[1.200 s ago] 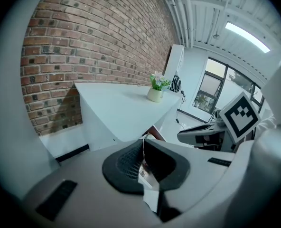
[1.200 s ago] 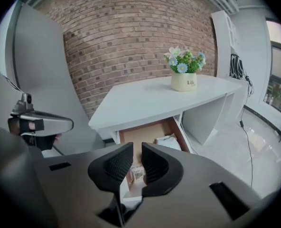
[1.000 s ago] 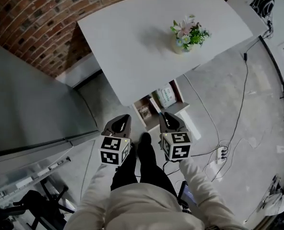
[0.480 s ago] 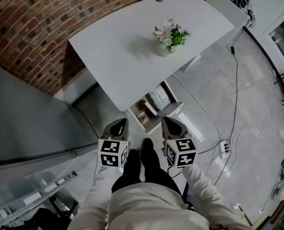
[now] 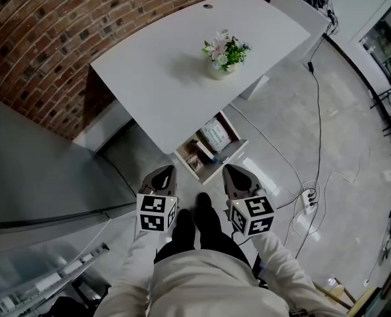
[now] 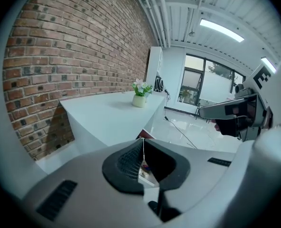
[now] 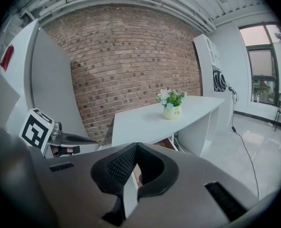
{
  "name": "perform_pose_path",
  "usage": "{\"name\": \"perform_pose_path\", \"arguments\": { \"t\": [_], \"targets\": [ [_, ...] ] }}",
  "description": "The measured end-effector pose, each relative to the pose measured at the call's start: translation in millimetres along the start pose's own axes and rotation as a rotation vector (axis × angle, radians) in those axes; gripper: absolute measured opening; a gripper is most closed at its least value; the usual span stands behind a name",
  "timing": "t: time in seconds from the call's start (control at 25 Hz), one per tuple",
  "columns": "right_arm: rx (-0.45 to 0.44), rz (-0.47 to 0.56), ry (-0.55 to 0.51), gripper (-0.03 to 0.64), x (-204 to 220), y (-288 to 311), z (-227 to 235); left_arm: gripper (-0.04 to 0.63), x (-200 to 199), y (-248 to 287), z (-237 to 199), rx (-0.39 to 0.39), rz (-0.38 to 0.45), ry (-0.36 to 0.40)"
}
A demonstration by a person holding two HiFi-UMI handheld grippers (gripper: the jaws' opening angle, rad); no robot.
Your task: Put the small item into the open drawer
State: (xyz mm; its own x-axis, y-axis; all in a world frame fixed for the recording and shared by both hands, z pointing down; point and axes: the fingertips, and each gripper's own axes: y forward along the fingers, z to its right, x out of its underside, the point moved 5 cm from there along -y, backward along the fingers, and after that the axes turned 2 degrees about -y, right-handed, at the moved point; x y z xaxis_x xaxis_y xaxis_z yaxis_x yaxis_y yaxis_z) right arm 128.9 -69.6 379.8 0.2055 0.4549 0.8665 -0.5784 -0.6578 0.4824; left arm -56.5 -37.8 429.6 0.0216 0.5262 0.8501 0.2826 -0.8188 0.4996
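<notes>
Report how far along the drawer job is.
Looks done: items lie in the open drawer under the white table. In hand: nothing; the left gripper is shut and empty, and the right gripper has jaws that have just been closing on nothing. Left: unclear, since I cannot tell whether those items include the task's one.

The drawer [image 5: 227, 158] is half hidden under the table [image 5: 156, 71], contents indistinct

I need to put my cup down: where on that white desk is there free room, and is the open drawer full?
The desk is bare all round the flower pot, widest toward the brick wall. The open drawer is crowded: a packet and a box lie in it.
</notes>
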Motion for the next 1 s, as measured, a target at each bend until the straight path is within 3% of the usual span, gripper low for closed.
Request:
{"name": "perform_pose_path", "arguments": {
  "t": [1.0],
  "targets": [
    [0.081,0.032,-0.005,0.026,1,-17,-13,0.020,0,-14,-14,0.041,0.010,0.017]
  ]
}}
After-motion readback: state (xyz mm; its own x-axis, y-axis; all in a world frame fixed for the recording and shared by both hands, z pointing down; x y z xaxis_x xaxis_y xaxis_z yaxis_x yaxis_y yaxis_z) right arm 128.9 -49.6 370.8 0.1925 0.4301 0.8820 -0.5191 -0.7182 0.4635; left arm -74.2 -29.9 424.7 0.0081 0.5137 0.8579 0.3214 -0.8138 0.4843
